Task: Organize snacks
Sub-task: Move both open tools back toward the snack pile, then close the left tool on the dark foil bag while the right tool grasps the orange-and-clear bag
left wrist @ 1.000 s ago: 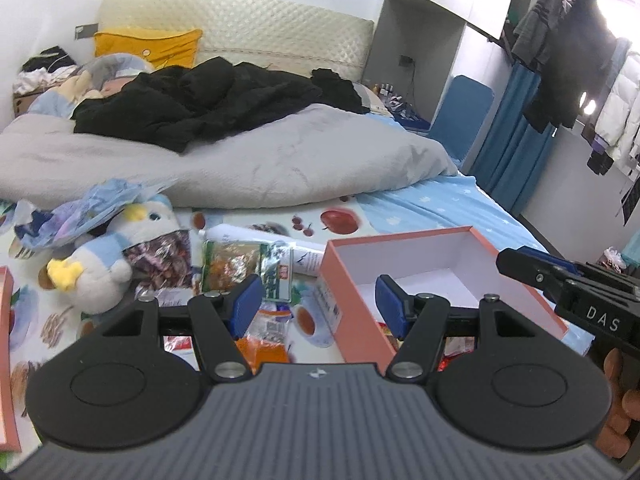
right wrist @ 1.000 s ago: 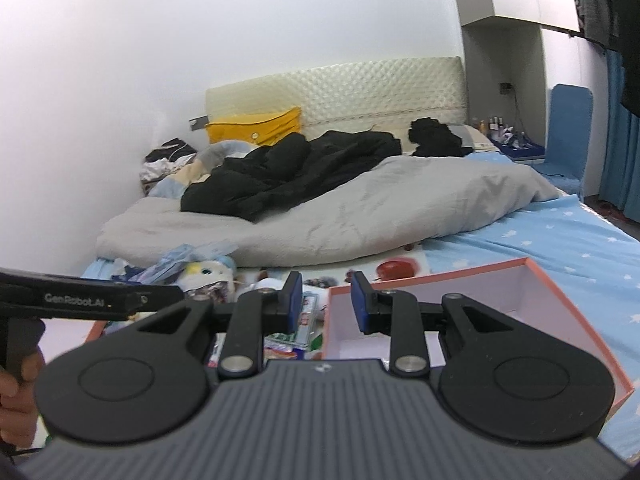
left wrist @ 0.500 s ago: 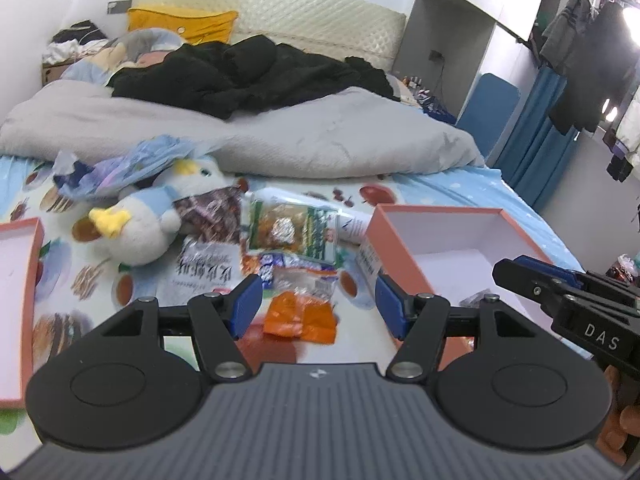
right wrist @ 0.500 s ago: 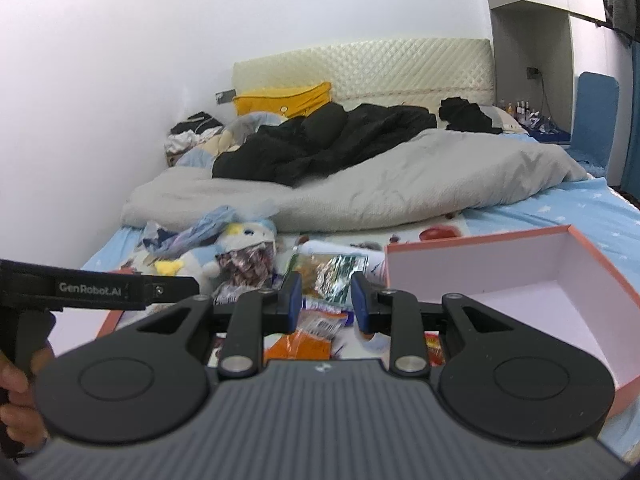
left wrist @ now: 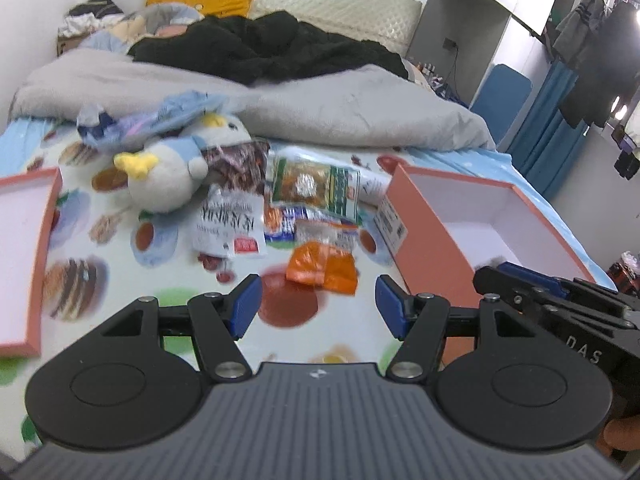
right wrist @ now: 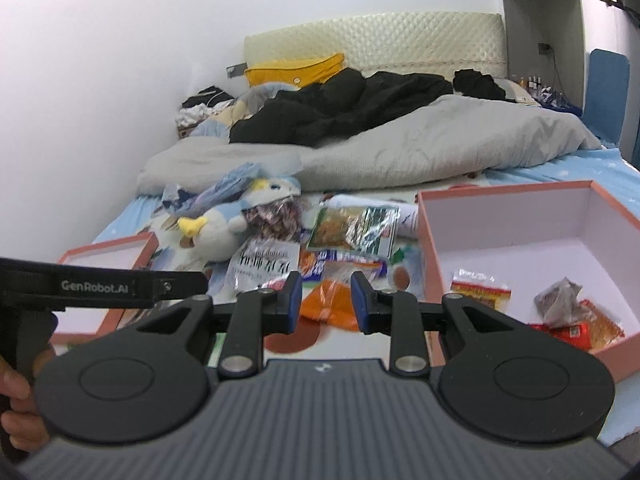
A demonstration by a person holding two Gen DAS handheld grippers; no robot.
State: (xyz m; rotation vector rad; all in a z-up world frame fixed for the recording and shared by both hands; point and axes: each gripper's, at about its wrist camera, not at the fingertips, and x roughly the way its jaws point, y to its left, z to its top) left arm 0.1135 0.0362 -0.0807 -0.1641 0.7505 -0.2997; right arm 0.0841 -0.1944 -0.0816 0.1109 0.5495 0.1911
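The left gripper (left wrist: pixel 318 300), stamped "GenRobot.AI", gaped empty; the right gripper (right wrist: pixel 325 298), marked "DAS", stood narrowed, gripping nothing.

On the bed (left wrist: pixel 100 280), a heap of snack packets (left wrist: pixel 312 208) lies between the lid (left wrist: pixel 24 256) at left and the box (right wrist: pixel 520 248) at right, which holds a few packets (right wrist: pixel 560 312), with a plush toy (left wrist: pixel 172 172) behind the heap and a duvet (left wrist: pixel 340 108) farther back.

Right gripper (right wrist: pixel 325 298) fingers narrowed, empty, above orange packet (right wrist: pixel 334 307); pink box (right wrist: pixel 430 240) holds snacks.
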